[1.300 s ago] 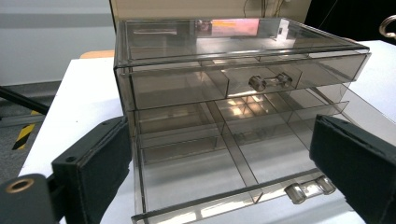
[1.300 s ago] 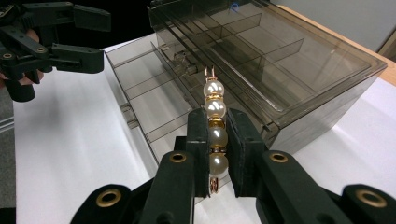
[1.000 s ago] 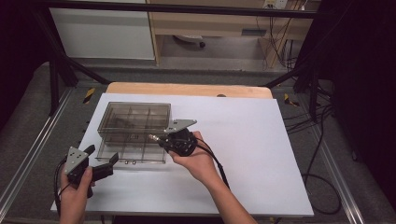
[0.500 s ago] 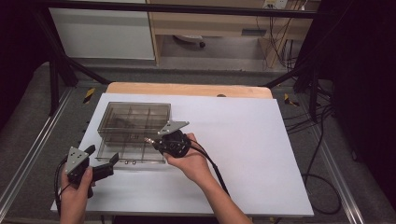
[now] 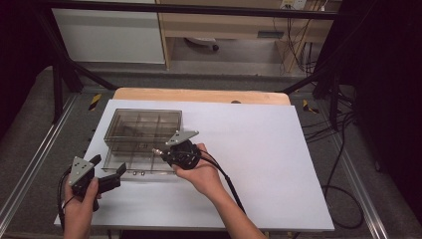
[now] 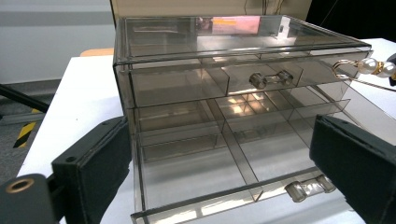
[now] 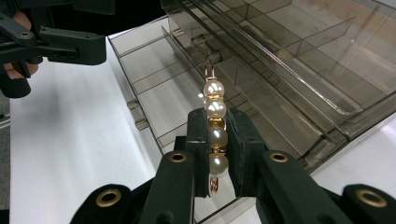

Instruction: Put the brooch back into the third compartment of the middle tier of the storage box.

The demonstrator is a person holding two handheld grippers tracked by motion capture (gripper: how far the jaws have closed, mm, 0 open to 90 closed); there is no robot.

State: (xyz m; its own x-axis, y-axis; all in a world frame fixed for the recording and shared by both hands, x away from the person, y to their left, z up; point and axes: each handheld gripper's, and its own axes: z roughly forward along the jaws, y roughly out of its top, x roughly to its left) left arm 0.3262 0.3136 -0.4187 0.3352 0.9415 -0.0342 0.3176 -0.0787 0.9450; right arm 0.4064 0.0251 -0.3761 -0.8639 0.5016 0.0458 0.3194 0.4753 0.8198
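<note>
The right gripper (image 7: 217,154) pinches a pearl hair clip (image 7: 213,116) above the open drawer (image 7: 154,84); a tilted release could miss its compartment.

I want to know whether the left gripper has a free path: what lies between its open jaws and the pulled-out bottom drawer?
Nothing: in the high view, bare white table separates the left gripper from the bottom drawer.

On the table (image 5: 259,164) a drawer box (image 5: 144,130) sits at the ten o'clock quarter, its bottom drawer (image 6: 224,186) pulled out toward six o'clock; the right gripper (image 5: 160,151) hangs over that drawer at the box's five o'clock, a pearl clip (image 7: 215,122) between its jaws; the left gripper (image 5: 118,173) rests at the box's seven o'clock, just before the drawer front.
</note>
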